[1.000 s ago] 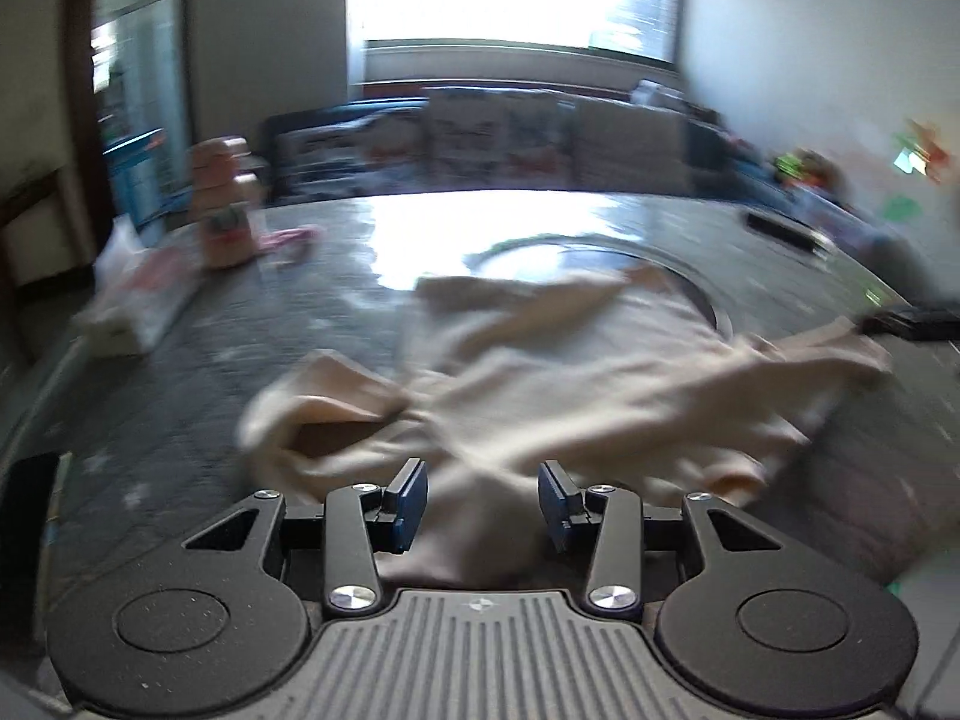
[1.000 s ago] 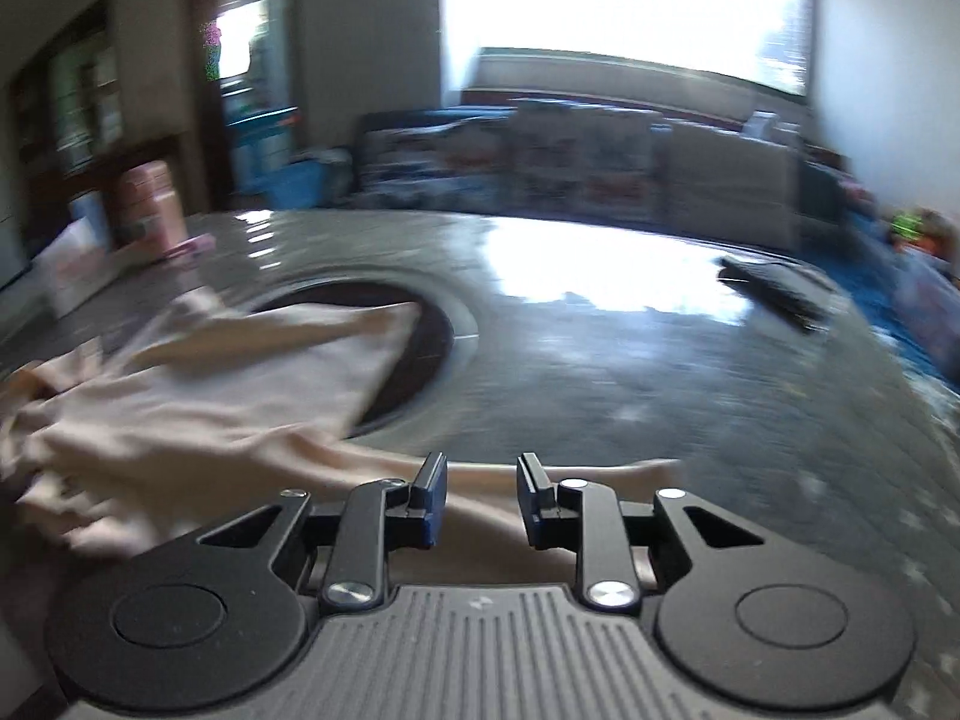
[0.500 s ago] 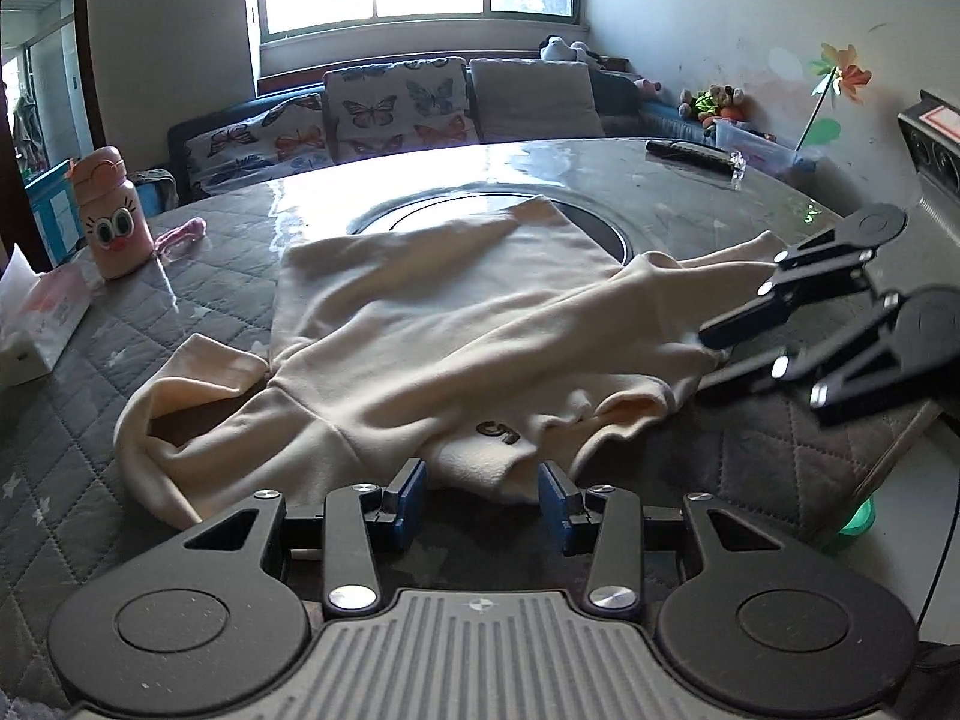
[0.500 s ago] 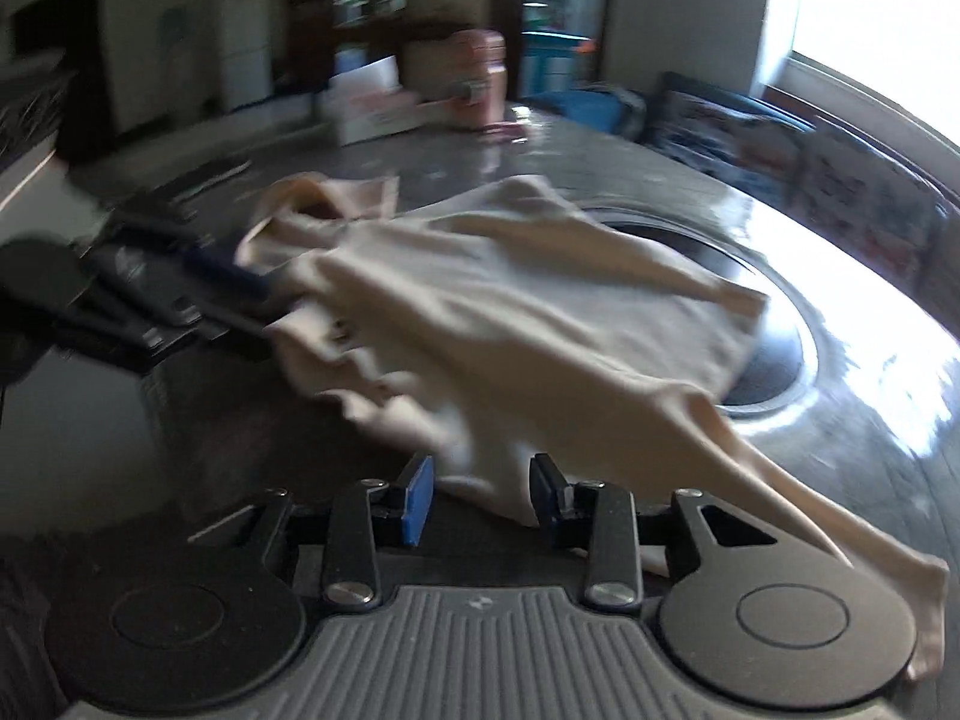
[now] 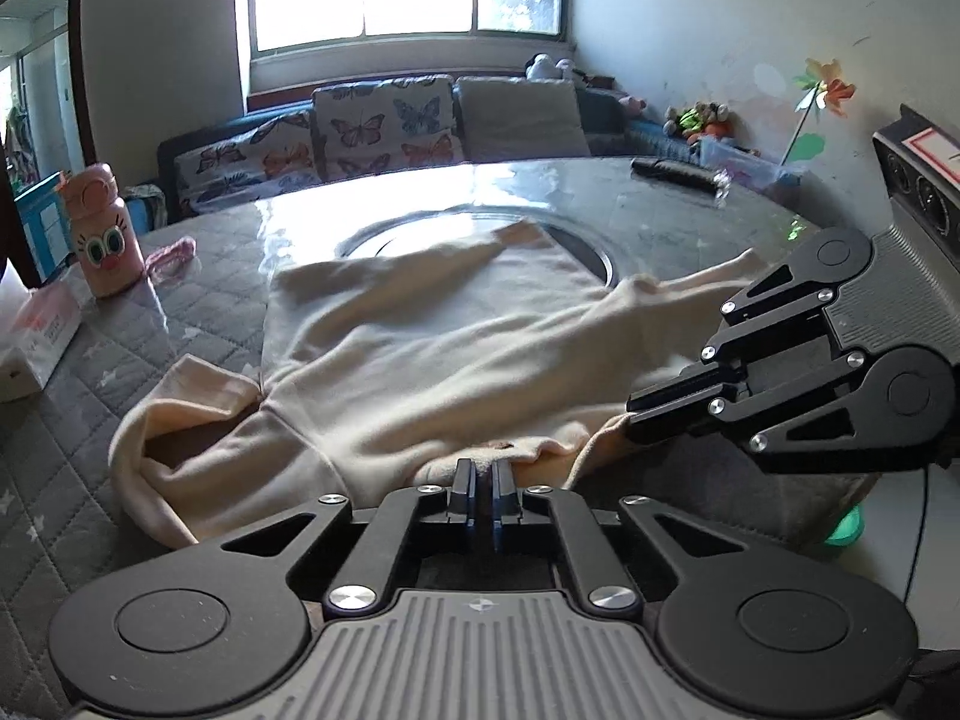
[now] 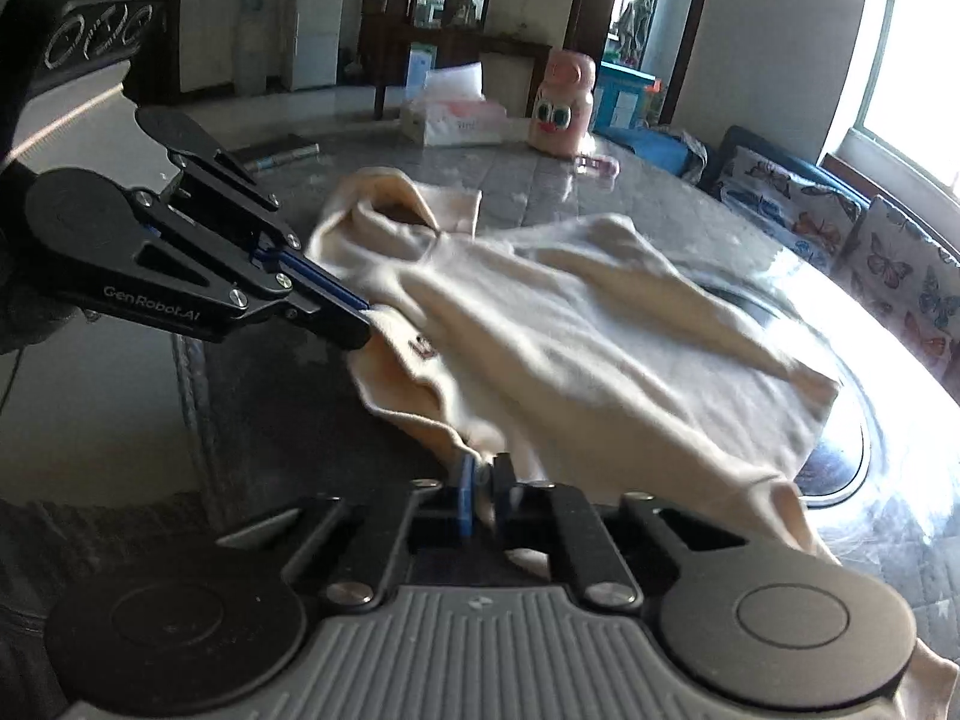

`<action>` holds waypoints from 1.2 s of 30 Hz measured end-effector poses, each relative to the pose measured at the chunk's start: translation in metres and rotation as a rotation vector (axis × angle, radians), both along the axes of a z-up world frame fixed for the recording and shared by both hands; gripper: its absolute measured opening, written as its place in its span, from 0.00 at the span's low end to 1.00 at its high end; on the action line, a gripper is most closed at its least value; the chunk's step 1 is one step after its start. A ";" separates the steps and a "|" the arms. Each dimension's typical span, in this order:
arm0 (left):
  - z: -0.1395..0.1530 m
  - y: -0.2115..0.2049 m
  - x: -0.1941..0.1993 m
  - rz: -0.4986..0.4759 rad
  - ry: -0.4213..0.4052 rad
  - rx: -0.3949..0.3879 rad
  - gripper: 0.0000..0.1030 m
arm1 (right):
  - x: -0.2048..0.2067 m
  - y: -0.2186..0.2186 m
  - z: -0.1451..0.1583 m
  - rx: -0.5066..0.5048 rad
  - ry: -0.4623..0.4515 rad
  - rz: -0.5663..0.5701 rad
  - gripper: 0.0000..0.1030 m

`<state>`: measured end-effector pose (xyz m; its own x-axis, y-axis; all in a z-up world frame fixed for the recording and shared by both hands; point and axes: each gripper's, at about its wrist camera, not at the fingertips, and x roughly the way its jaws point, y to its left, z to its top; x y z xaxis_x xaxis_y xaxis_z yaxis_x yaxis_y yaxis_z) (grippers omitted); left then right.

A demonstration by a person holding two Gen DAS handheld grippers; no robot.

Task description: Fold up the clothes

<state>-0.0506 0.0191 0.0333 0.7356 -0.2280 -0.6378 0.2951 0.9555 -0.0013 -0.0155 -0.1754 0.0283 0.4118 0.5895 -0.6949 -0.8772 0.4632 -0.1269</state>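
Beside a pink bottle [image 5: 108, 234], both tools [image 5: 480, 471] [image 6: 485, 471] pinch the cream sweater [image 5: 432, 354]

The near hem of the sweater [image 5: 420, 360] is hidden behind the left gripper [image 5: 480, 480]. In the right wrist view its sleeve [image 6: 936, 678] is cut off by the edge, and its chest lettering [image 6: 422, 349] is blurred.
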 end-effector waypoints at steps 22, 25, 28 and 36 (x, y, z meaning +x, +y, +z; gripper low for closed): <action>0.008 -0.004 0.029 -0.110 0.040 -0.040 0.09 | 0.032 -0.030 0.011 0.059 0.112 -0.113 0.16; -0.003 -0.013 0.048 -0.123 0.069 -0.055 0.09 | 0.051 -0.033 0.003 0.047 0.115 -0.196 0.18; -0.015 -0.023 0.050 -0.150 0.111 -0.053 0.10 | 0.064 -0.039 -0.009 0.015 0.115 -0.250 0.24; -0.020 -0.021 0.068 -0.141 0.142 -0.044 0.25 | 0.079 -0.050 -0.010 0.003 0.159 -0.286 0.27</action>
<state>0.0178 -0.0016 0.0130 0.5979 -0.3521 -0.7201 0.4198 0.9028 -0.0929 0.0630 -0.2251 0.0181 0.4477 0.4677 -0.7621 -0.7199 0.6941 0.0030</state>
